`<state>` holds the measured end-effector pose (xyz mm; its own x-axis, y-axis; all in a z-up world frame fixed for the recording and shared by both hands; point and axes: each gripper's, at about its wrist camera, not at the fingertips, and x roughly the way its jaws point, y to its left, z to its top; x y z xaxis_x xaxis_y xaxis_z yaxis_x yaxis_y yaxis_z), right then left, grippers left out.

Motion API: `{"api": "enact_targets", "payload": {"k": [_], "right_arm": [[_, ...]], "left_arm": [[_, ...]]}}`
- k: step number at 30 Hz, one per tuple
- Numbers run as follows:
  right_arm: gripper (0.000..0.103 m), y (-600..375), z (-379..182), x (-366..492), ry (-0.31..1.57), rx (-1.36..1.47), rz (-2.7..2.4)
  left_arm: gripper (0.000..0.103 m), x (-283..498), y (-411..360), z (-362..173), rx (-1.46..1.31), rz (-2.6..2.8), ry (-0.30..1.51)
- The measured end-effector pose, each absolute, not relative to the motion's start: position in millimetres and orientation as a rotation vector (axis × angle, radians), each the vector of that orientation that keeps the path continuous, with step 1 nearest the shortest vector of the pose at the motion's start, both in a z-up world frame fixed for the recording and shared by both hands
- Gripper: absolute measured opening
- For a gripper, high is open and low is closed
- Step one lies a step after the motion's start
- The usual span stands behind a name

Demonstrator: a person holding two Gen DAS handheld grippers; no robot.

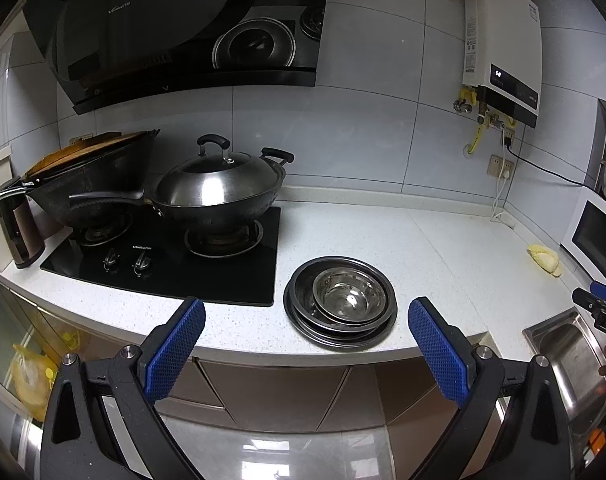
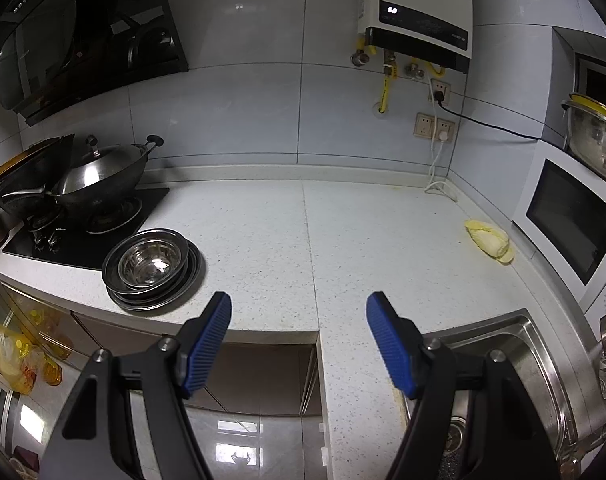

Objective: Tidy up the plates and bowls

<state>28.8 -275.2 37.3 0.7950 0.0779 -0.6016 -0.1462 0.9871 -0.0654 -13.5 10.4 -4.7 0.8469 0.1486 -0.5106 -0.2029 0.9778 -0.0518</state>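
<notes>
At the far left your woks [image 1: 219,188] are sitting on the hob [image 1: 175,264]. Your left gripper [image 1: 306,346] is hovering over the front edge of the tabletop [image 1: 383,232], its fingers [image 1: 175,354] spreading wide and gripping nothing. Just beyond them the bowl [image 1: 349,294] is nesting in the stack of plates [image 1: 340,304], right beside the hob. Your right gripper [image 2: 299,342] is hanging further right, fingers [image 2: 207,346] also standing wide apart and empty, over bare tabletop. Right of it the sink [image 2: 539,344] is showing, and a yellow cloth [image 2: 489,240] is lying near the microwave [image 2: 571,220].
</notes>
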Motion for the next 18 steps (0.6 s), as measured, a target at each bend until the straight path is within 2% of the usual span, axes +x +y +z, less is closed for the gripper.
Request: {"api": "enact_targets", "payload": {"k": [18], "right_arm": [[0.069, -273.5, 34.2, 29.8, 0.647, -0.115, 0.12]], "left_arm": [[0.099, -11.8, 8.5, -8.2, -0.103, 0.199, 0.533]]}}
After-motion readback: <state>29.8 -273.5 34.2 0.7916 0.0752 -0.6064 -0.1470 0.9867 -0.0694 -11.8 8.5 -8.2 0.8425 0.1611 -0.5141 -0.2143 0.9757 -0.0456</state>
